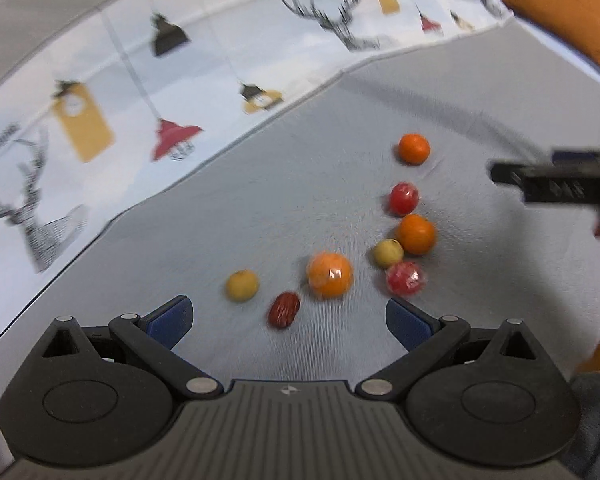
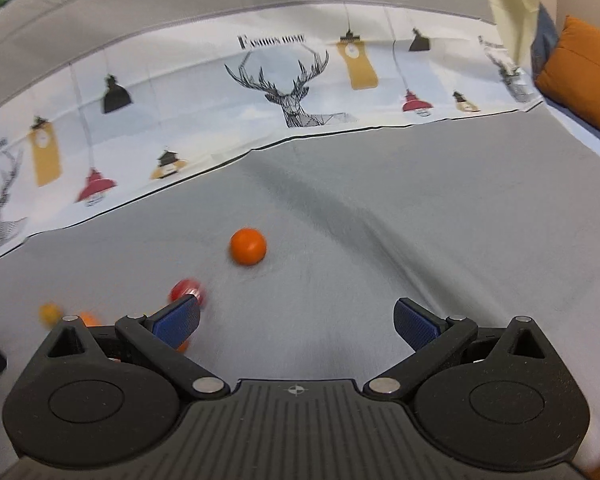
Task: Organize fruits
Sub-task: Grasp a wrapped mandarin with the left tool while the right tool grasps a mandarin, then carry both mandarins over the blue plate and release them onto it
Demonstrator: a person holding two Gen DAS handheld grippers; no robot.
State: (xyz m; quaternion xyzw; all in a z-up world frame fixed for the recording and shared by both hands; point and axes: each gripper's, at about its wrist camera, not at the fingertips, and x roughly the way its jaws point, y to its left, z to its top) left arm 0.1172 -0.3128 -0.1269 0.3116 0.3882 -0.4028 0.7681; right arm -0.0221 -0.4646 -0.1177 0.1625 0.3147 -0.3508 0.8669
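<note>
Several small fruits lie loose on a grey cloth (image 1: 260, 208). In the left wrist view I see a wrapped orange (image 1: 330, 275), two more oranges (image 1: 416, 234) (image 1: 414, 148), two red fruits (image 1: 403, 198) (image 1: 405, 279), two yellow fruits (image 1: 242, 285) (image 1: 387, 253) and a dark red date (image 1: 284, 309). My left gripper (image 1: 288, 320) is open and empty, just short of the date. My right gripper (image 2: 298, 322) is open and empty; an orange (image 2: 248, 247) lies ahead of it and a blurred red fruit (image 2: 188, 290) sits by its left finger. The right gripper also shows at the right edge of the left wrist view (image 1: 556, 184).
A white printed cloth with deer and lamps (image 2: 292, 92) lies along the far side of the grey cloth. An orange cushion (image 2: 584, 76) sits at the far right. More fruits (image 2: 50, 313) show blurred at the left edge of the right wrist view.
</note>
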